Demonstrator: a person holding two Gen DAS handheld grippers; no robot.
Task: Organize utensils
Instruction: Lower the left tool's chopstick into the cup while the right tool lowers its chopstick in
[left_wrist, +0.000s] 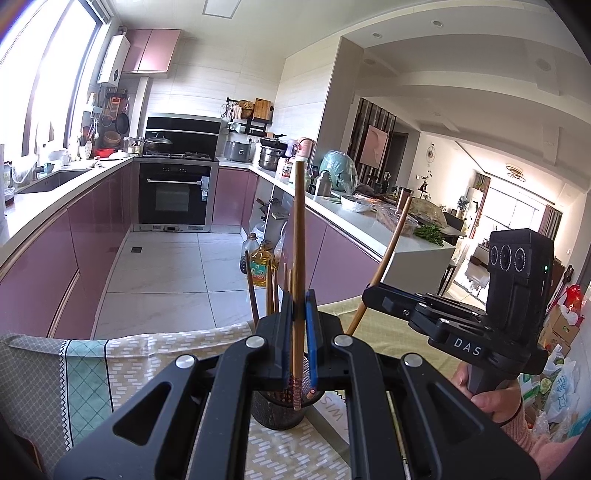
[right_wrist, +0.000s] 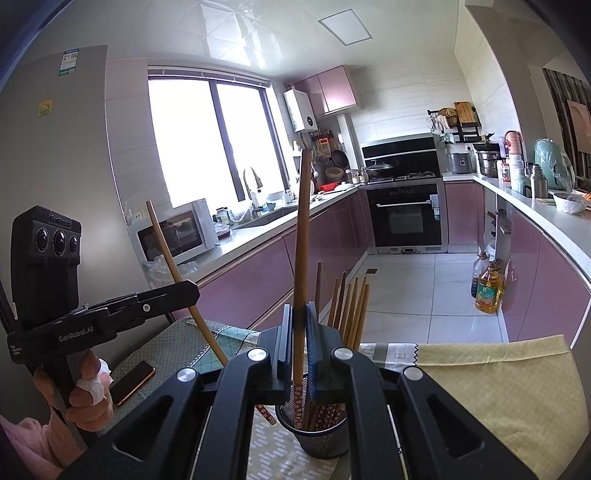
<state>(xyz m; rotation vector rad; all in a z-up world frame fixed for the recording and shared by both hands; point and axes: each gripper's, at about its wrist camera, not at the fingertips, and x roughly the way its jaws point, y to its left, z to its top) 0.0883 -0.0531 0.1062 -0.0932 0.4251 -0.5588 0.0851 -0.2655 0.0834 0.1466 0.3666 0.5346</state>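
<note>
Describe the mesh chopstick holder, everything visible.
The mesh chopstick holder is a small dark cup of fine metal-looking mesh with a solid rim, standing upright on the patterned tablecloth near the table's front. It holds a bundle of brown chopsticks with red patterned ends down, leaning against its rim. The chopstick pinched in the right hand-held gripper reaches down into it. Its lower wall is partly hidden by the gripper body.

The left gripper (left_wrist: 300, 314) hides most of the mesh cup (left_wrist: 277, 413) behind it.
</note>
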